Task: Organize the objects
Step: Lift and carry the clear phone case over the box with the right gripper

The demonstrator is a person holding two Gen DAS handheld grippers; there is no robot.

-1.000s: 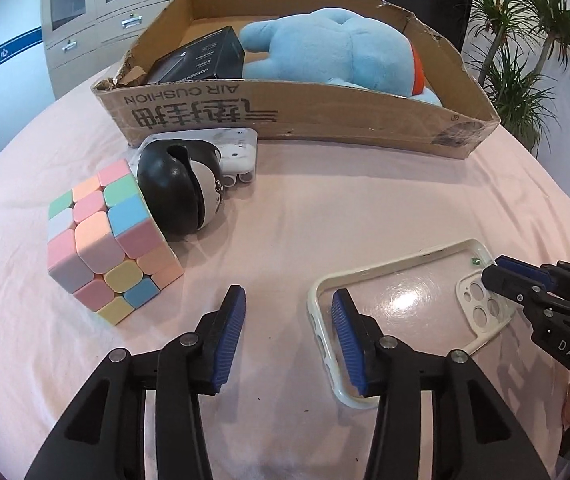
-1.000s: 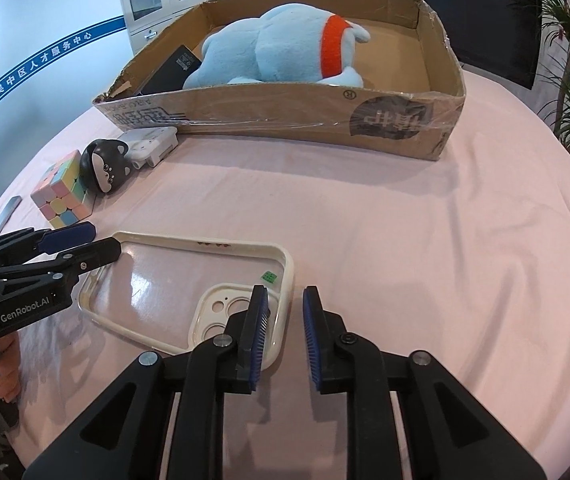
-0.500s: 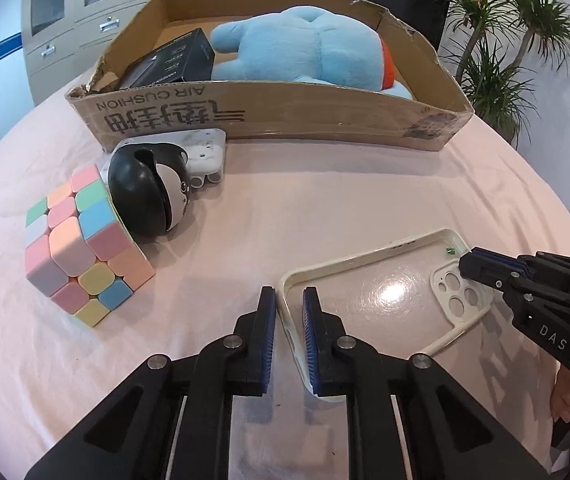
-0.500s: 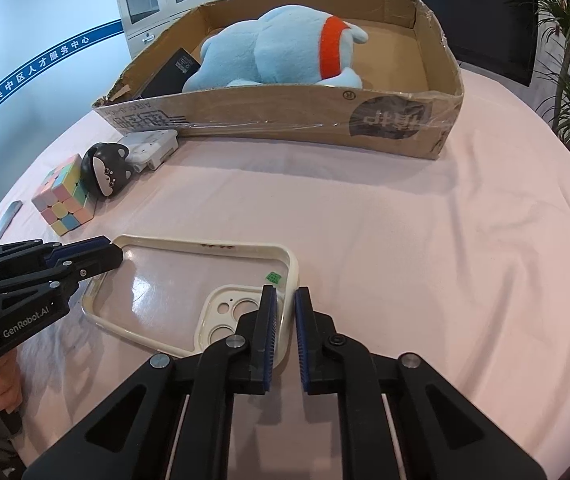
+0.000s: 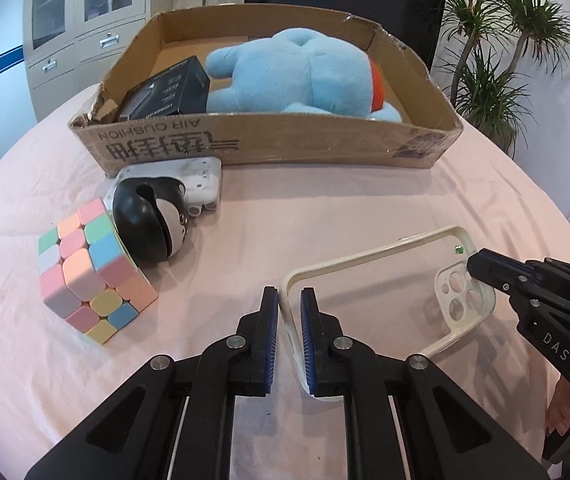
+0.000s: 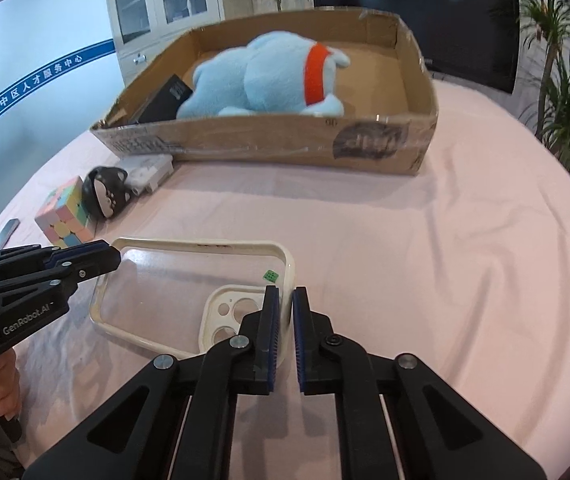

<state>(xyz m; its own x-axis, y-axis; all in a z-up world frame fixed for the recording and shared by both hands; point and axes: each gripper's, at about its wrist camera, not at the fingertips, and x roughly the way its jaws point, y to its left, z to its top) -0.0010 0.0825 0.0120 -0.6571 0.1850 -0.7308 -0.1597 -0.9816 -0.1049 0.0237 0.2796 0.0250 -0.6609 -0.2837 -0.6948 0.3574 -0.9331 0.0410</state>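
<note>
cardboard box (image 5: pixel 269 148) "AIR CUSHION" (inverted), claw (image 5: pixel 553 340) "DAS"

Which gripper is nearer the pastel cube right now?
Left. The left gripper grips the phone case end nearest the pastel cube; the right gripper grips the far, camera-cutout end.

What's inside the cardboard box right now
Inside the cardboard box lie a blue plush toy with an orange-red collar and, at its left end, a black box. The plush and the near wall hide part of the floor.
</note>
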